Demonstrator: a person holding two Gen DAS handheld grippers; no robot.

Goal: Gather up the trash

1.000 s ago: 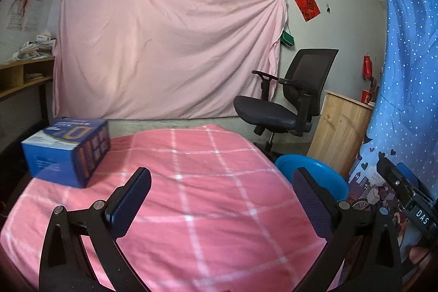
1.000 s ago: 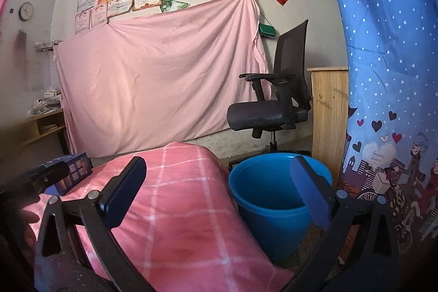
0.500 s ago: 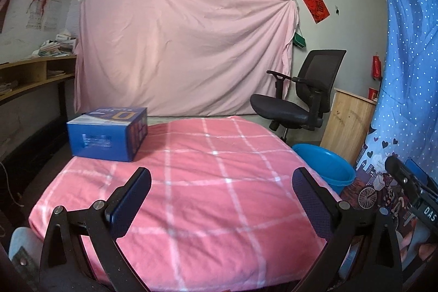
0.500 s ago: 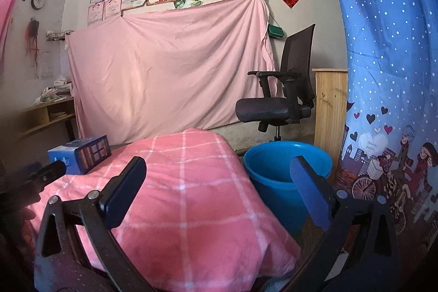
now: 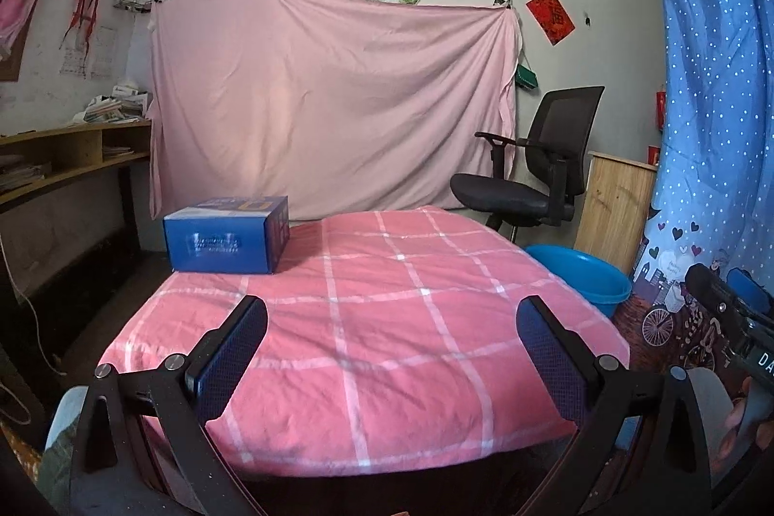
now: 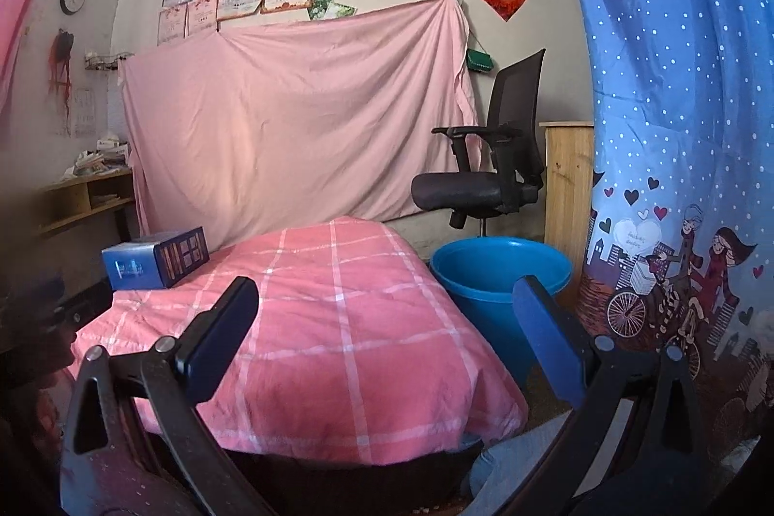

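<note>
The box point(image 5: 226, 236), blue with printed panels, lies on the far left corner of the table point(image 5: 377, 322), upright on its base and clear of both grippers. The table carries a pink checked cloth. The bucket point(image 6: 500, 274), blue and open-topped, stands on the floor just beside the table's right edge.

Left gripper point(image 5: 393, 351): jaws spread wide, nothing between them, positioned above the table's near edge. Right gripper point(image 6: 387, 337): jaws spread wide, nothing between them, positioned at the table's near right side, with the bucket behind its right finger.

Behind the table, a pink sheet point(image 5: 334, 105) covers the wall. A black chair point(image 5: 532, 172) stands behind the bucket. A blue curtain point(image 6: 677, 129) hangs at the right.
</note>
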